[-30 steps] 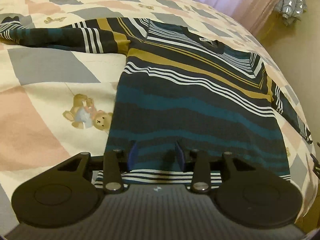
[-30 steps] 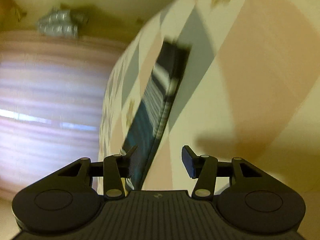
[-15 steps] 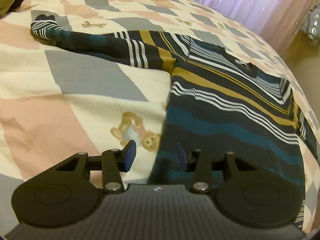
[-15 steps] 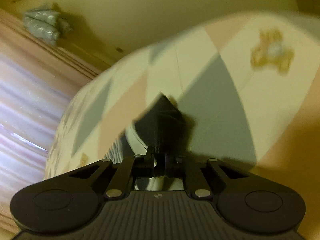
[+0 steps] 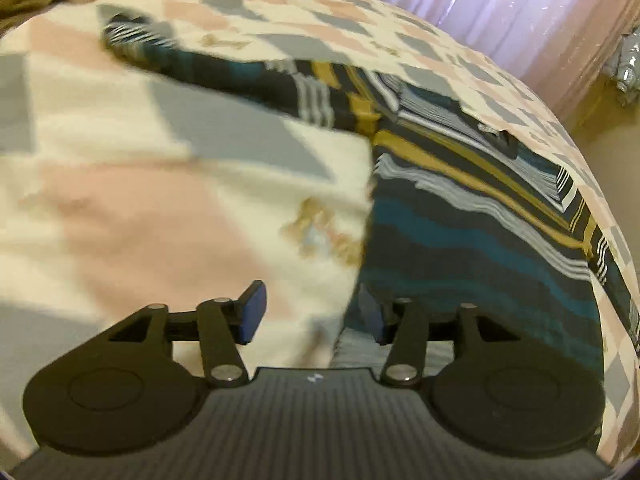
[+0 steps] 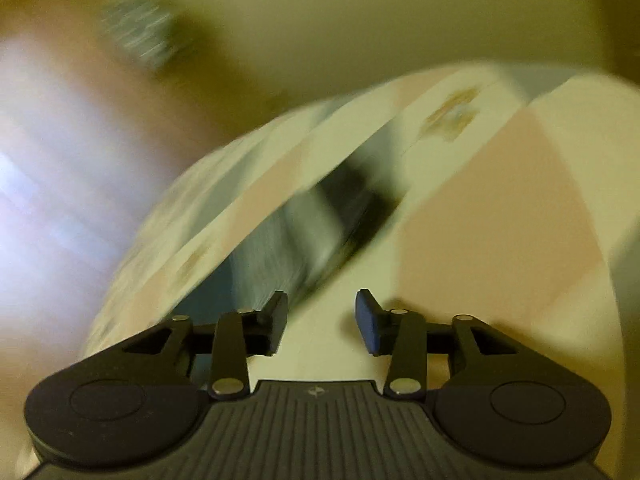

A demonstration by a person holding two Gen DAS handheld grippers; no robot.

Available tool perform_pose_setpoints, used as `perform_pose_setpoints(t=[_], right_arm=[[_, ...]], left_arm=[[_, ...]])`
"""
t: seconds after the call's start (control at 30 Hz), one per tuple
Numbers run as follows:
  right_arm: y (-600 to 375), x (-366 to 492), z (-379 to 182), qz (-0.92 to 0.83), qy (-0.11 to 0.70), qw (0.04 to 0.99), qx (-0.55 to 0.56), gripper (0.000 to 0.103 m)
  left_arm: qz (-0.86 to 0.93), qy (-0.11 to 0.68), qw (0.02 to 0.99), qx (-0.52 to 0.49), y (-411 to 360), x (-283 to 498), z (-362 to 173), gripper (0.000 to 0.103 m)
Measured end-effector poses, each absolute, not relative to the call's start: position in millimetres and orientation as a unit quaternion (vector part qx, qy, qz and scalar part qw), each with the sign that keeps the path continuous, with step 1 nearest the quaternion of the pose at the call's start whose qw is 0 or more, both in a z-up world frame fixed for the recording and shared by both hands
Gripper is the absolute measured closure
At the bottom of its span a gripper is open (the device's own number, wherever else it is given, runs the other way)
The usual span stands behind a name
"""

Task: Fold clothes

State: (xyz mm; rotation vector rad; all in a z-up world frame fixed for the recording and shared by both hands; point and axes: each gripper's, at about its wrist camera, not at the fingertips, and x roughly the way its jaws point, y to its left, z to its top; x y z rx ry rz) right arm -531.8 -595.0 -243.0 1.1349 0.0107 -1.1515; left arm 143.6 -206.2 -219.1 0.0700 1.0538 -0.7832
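On the patchwork bear-print bedspread [image 5: 132, 204] lies the striped dark knit sweater [image 5: 472, 232], still unfolded; the right gripper [image 6: 322, 322] has released its sleeve (fingers apart), the left gripper [image 5: 310, 312] open too.

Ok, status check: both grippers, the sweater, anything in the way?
Left gripper open at the sweater hem edge. Right gripper open, empty, view blurred. Sweater flat on bedspread, sleeve out. Nothing blocking.

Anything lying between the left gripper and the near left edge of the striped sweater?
Nothing visible. The left gripper is open over bare patchwork bedspread, and the striped sweater edge sits right by its right-hand finger, with only bedding between.
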Motion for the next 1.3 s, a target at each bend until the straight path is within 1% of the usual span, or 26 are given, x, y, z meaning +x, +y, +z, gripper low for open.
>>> perform_pose_setpoints(t=[0.07,0.13,0.2,0.33,0.4,0.53,0.57,0.6,0.63,0.67,0.7,0.73,0.77,0.83,0.9,0.97,1.0,1.1,1.17,1.23,1.3], right_arm=[[-548.2,-510.8,-247.9,-0.425,0.048,0.736,0.524,0.053],[-502.8,-486.6,-258.8,-0.352,0.099,0.758,0.539,0.053],[-464.6,-470.2,-269.5,-0.324,0.139,0.763,0.542,0.053],[-436.8,-461.4,-278.8,-0.302,0.14,0.758,0.561,0.053],[-429.5,-458.5,-280.7,-0.291,0.139,0.755,0.571,0.05],[-454.6,-443.3,-286.4,-0.278,0.128,0.749,0.587,0.05],[-459.7,-438.0,-288.0,-0.272,0.126,0.747,0.594,0.05],[-459.5,-435.5,-288.1,-0.267,0.13,0.747,0.595,0.05],[-458.2,-434.0,-287.6,-0.262,0.136,0.748,0.594,0.052],[-457.2,-429.7,-286.0,-0.256,0.148,0.751,0.59,0.055],[-456.2,-424.4,-284.0,-0.25,0.164,0.755,0.584,0.075],[-455.6,-419.4,-281.9,-0.246,0.179,0.756,0.58,0.096],[-455.2,-418.6,-278.0,-0.247,0.186,0.756,0.577,0.096],[-454.9,-425.6,-259.3,-0.248,0.182,0.76,0.572,0.097],[-451.5,-437.3,-234.2,-0.236,0.167,0.77,0.569,0.098],[-448.2,-443.7,-217.7,-0.249,0.177,0.776,0.553,0.098],[-448.3,-445.6,-218.8,-0.26,0.184,0.771,0.552,0.098],[-451.9,-446.7,-257.0,-0.296,0.211,0.729,0.58,0.098],[-449.6,-447.2,-272.0,-0.308,0.21,0.715,0.591,0.098],[-446.1,-451.3,-266.5,-0.319,0.213,0.711,0.589,0.093],[-442.7,-456.0,-250.1,-0.361,0.244,0.71,0.553,0.081]], left_arm=[[-0.361,0.51,0.781,0.022,-182.4,135.4,-226.5,0.055],[-0.362,0.537,0.762,-0.002,-161.2,126.6,-238.3,0.054],[-0.363,0.561,0.743,-0.028,-144.4,117.8,-251.7,0.054],[-0.381,0.579,0.718,-0.06,-134.3,104.2,-266.8,0.053],[-0.4,0.58,0.705,-0.08,-132.6,100.6,-269.1,0.048],[-0.42,0.6,0.664,-0.155,-125.4,102.6,-284.9,0.047],[-0.419,0.603,0.66,-0.159,-126.3,102.3,-289.7,0.047],[-0.419,0.602,0.662,-0.153,-128.2,101.3,-291.9,0.05],[-0.42,0.6,0.664,-0.148,-130.5,100.1,-293.3,0.051],[-0.425,0.598,0.664,-0.143,-133.5,98.6,-292.5,0.055],[-0.433,0.597,0.661,-0.136,-137.0,97.5,-290.6,0.077],[-0.439,0.598,0.658,-0.128,-140.6,96.1,-288.8,0.091],[-0.445,0.598,0.657,-0.117,-142.8,94.4,-286.1,0.1],[-0.455,0.588,0.66,-0.107,-140.3,91.0,-274.0,0.1],[-0.474,0.564,0.669,-0.096,-134.3,85.5,-248.6,0.101],[-0.488,0.54,0.683,-0.065,-130.6,78.2,-227.0,0.101],[-0.488,0.537,0.687,-0.047,-130.8,75.2,-225.1,0.101],[-0.46,0.572,0.679,-0.025,-134.5,73.1,-256.2,0.101],[-0.434,0.59,0.68,-0.028,-135.7,69.3,-277.3,0.1],[-0.425,0.588,0.688,-0.021,-135.8,64.3,-278.8,0.1],[-0.418,0.567,0.71,0.009,-131.4,57.1,-260.5,0.099]])
